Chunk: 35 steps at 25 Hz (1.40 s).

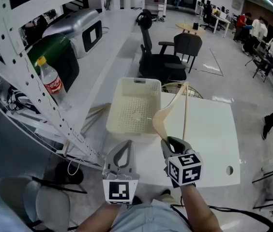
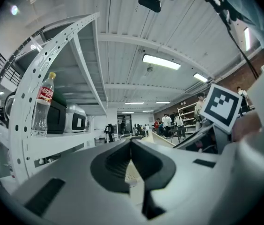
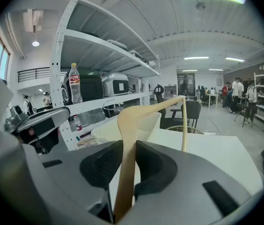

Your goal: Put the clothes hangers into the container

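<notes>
Now R gripper (image 1: 171, 143) sits low over desk (image 1: 209, 139), fingers clamped on wooden hanger (image 1: 164, 116) beside basket (image 1: 113, 111); L gripper (image 1: 125, 145) fingers pressed together, nothing betw.; basket floor bare.

The head camera is looking steeply down over the near edge of the counter (image 1: 209, 129), while the cameras riding close behind the left tongs (image 1: 123, 146) and right tongs (image 1: 171, 143) are facing forward across it, all three sharing the bottle (image 1: 52, 83) on the shelf (image 1: 110, 52).

Probably an open-plan office or lab: office chairs (image 1: 163, 62), perforated steel shelving (image 1: 20, 66), people (image 1: 252, 28) at distant desks (image 1: 219, 17).
</notes>
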Each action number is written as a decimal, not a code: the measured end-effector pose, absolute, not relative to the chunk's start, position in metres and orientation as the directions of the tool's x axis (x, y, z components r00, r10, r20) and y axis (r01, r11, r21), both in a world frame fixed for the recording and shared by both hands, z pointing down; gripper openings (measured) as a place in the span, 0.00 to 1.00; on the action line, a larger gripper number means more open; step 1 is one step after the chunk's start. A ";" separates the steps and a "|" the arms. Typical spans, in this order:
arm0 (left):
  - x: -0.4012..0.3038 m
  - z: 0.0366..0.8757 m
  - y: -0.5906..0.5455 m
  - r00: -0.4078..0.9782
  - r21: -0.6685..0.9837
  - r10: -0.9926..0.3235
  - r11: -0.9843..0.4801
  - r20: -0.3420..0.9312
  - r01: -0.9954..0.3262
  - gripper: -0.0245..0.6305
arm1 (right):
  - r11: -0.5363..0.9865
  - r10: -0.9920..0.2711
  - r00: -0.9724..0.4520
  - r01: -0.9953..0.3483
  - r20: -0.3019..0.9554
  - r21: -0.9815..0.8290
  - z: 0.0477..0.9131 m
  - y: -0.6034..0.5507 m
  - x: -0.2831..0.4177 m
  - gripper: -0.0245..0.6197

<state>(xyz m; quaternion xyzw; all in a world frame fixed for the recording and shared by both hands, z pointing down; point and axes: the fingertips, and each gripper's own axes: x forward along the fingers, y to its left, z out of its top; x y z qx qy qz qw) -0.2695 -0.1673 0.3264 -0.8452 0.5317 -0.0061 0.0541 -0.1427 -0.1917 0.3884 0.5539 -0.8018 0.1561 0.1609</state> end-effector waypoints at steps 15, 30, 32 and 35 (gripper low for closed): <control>-0.263 0.334 -0.213 0.410 -0.093 -0.912 -0.407 -0.024 -0.909 0.06 | 0.352 -0.821 -0.351 -0.932 0.450 -0.086 0.395 -0.229 -0.134 0.18; -0.270 0.327 -0.260 0.349 -0.080 -0.937 -0.347 -0.016 -0.935 0.06 | 0.423 -0.798 -0.411 -0.903 0.441 -0.077 0.374 -0.288 -0.144 0.18; -0.277 0.323 -0.270 0.355 -0.075 -0.935 -0.352 -0.029 -0.933 0.06 | 0.419 -0.806 -0.405 -0.906 0.432 -0.067 0.366 -0.298 -0.149 0.18; -0.290 0.318 -0.284 0.370 -0.095 -0.928 -0.365 -0.044 -0.926 0.06 | 0.415 -0.815 -0.398 -0.908 0.422 -0.055 0.354 -0.314 -0.161 0.18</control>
